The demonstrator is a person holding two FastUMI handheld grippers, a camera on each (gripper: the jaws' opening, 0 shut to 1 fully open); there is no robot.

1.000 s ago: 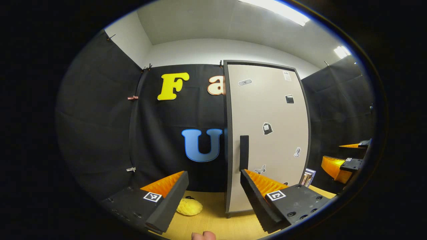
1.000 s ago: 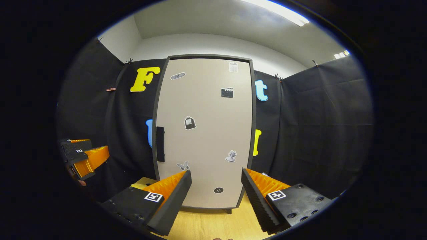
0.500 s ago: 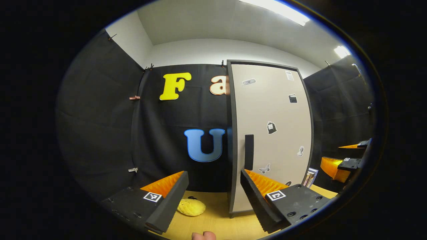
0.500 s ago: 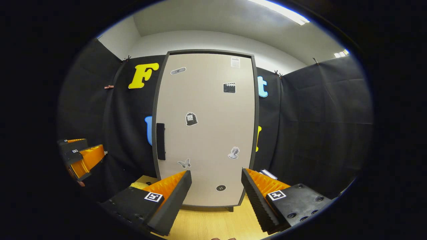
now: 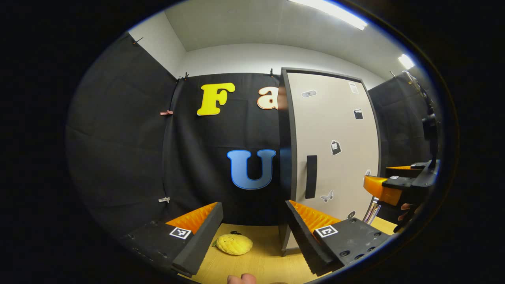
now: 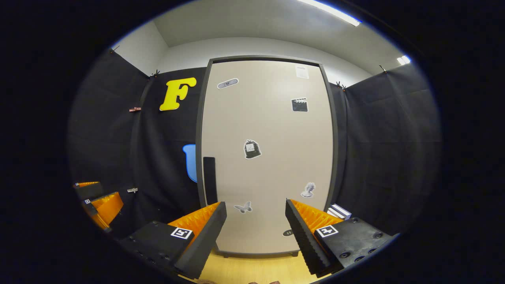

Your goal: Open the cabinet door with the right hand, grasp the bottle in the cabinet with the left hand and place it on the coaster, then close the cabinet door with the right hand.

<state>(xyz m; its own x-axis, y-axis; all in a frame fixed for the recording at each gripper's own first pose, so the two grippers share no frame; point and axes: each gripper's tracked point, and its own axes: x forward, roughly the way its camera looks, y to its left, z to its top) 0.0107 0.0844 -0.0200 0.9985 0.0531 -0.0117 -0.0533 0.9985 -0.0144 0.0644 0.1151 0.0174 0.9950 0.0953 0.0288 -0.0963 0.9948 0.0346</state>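
A tall beige cabinet door (image 6: pixel 268 157) with stickers stands closed, straight ahead in the right gripper view. Its black vertical handle (image 6: pixel 209 180) sits at the door's left edge. My right gripper (image 6: pixel 255 236) is open, a little short of the door and to the right of the handle; it also shows at the right of the left gripper view, right gripper (image 5: pixel 398 183). In the left gripper view the cabinet door (image 5: pixel 335 157) and handle (image 5: pixel 311 176) lie right of centre. My left gripper (image 5: pixel 252 240) is open and empty over the wooden table (image 5: pixel 252 264). The bottle is hidden behind the door.
A yellow knitted lemon-like thing (image 5: pixel 234 244) lies on the table left of the cabinet. Stacked books (image 6: pixel 338 212) lean beside the cabinet's right side. Black cloth walls close the booth on all sides. My left gripper (image 6: pixel 98 201) appears at the far left in the right gripper view.
My right gripper has moved closer to the door, which looms larger. The left gripper view has swung left, so the cabinet sits farther right in it.
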